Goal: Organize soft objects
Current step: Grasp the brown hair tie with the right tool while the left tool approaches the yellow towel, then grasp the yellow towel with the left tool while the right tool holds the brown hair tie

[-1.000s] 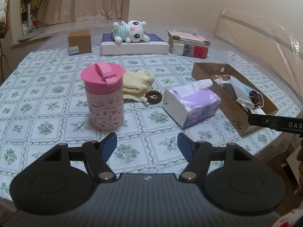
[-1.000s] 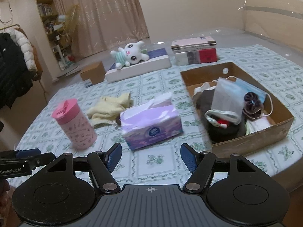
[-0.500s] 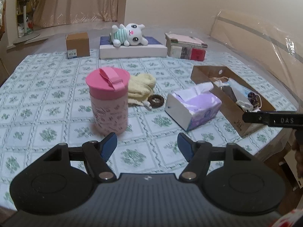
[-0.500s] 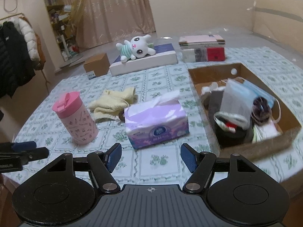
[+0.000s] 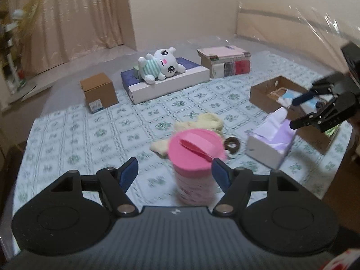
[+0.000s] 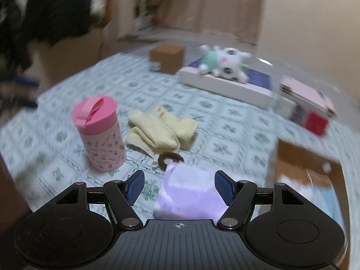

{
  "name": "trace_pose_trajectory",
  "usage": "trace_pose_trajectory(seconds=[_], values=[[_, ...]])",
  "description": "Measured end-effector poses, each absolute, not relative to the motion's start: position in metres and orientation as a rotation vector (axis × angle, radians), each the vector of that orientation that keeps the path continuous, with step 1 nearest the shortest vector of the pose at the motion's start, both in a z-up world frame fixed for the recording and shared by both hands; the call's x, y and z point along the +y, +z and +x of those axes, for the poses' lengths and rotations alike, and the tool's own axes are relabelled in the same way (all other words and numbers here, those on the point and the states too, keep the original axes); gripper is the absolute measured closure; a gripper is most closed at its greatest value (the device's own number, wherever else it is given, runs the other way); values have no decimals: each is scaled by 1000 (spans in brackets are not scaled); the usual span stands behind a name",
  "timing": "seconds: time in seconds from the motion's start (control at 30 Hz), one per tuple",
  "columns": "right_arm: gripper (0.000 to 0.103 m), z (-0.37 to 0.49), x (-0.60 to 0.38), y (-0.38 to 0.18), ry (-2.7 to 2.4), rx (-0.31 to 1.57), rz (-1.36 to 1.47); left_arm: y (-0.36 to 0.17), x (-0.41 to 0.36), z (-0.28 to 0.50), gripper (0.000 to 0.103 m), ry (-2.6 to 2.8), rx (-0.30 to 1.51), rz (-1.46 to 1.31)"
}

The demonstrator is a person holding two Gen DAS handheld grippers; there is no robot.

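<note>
Left hand-held gripper point(image 5: 173, 171): jaws spread; the pink lidded cup point(image 5: 195, 165) stands upright between the fingers, no pad pressing on it as far as the blur allows.
Right hand-held gripper point(image 6: 178, 185): jaws spread, poised over the purple tissue box point(image 6: 191, 193), which fills the gap between the fingers; contact cannot be told.
Yellow cloth point(image 6: 160, 130): lies crumpled on the counter point(image 5: 74, 135) just behind the cup, a brown ring point(image 6: 169, 157) beside it.
Cardboard tray point(image 5: 270, 94): at the counter's right side, holding a face mask and other soft items.
Plush rabbit point(image 5: 160, 66): lying on a flat white-and-blue box point(image 5: 171, 83) at the far end.
Background: small brown carton point(image 5: 99, 92), stacked books point(image 5: 225, 61), curtain.
</note>
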State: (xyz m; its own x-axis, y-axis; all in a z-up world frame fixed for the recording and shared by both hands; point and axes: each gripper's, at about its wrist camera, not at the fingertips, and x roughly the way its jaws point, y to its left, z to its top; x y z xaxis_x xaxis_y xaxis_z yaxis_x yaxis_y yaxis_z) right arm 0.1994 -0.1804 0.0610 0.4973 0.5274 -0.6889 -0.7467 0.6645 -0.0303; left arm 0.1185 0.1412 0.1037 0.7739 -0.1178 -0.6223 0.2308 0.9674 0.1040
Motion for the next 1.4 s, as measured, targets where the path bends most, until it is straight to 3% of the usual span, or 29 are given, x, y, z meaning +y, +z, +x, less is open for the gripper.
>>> trace_pose_trajectory(seconds=[0.33, 0.67, 0.93, 1.17, 1.4], values=[[34, 275, -100, 17, 1029, 849, -645, 94, 174, 233, 29, -354, 752, 252], [36, 326, -62, -38, 1076, 1029, -756, 62, 173, 319, 27, -471, 805, 287], [59, 340, -54, -61, 1091, 1104, -748, 35, 159, 350, 27, -546, 869, 284], [96, 343, -63, -50, 1078, 1093, -696, 23, 144, 360, 27, -583, 913, 308], [96, 346, -85, -25, 991, 1021, -642, 11, 128, 371, 27, -628, 970, 343]])
